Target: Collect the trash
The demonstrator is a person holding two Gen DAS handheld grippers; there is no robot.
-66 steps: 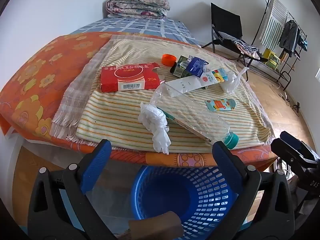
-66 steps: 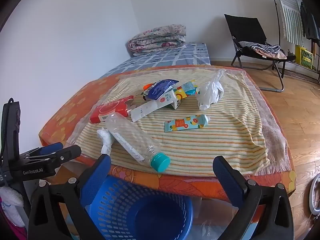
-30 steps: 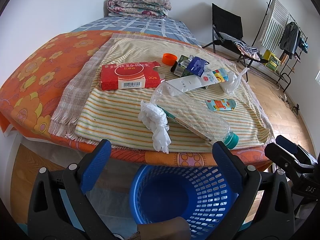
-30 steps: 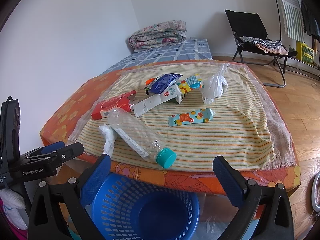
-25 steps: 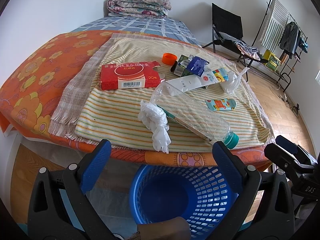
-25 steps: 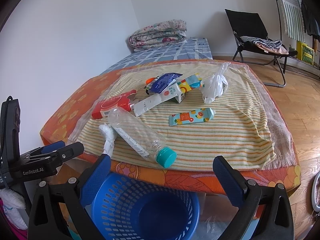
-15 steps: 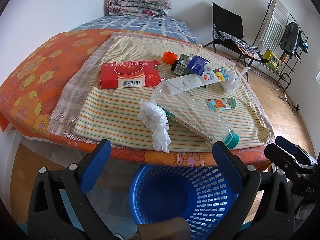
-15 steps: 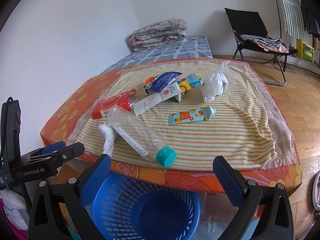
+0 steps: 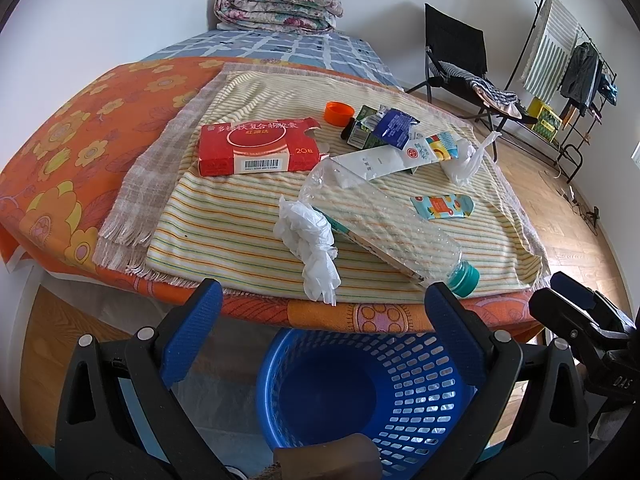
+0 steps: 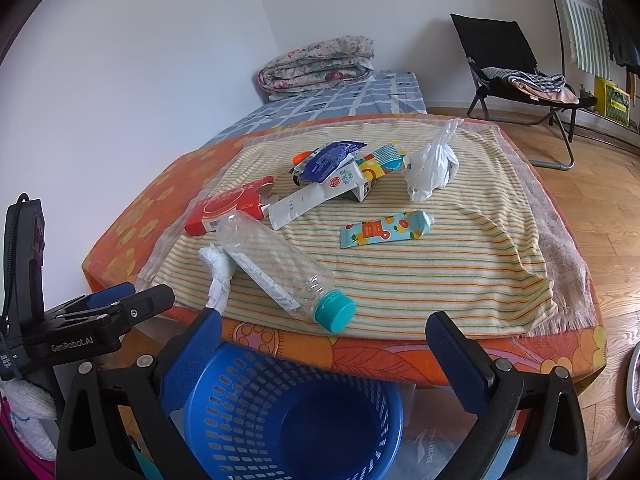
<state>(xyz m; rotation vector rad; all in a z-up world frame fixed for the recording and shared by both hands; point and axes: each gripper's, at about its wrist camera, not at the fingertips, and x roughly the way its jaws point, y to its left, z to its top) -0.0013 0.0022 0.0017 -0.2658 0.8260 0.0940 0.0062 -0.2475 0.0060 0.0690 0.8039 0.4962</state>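
Bedroom bed [image 9: 80, 152] carries all the trash; nothing looks collected, since the blue basket [image 9: 360, 408] at 6 o'clock shows only a bare floor. Plastic bottle [image 10: 276, 264], red box [image 9: 256, 152] and crumpled tissue [image 9: 312, 240] wait. Left gripper [image 9: 320, 328] and right gripper [image 10: 324, 344] gape empty. Basket's near rim is cut off.

The bed [image 9: 72, 168] wears an orange flowered sheet with a striped cloth [image 9: 224, 232] spread over it. On the cloth lie a red box [image 9: 256, 152], an orange cap [image 9: 339, 112], a pile of cartons and wrappers [image 9: 392, 140], a white bag [image 10: 430, 172], a small tube [image 10: 384, 230], a clear bottle [image 10: 276, 268] and a crumpled tissue [image 9: 312, 240] at the near edge. A folded quilt [image 9: 276, 8] sits at the far end. On the floor [image 10: 592, 184] below the near edge stands a blue basket [image 10: 288, 424].
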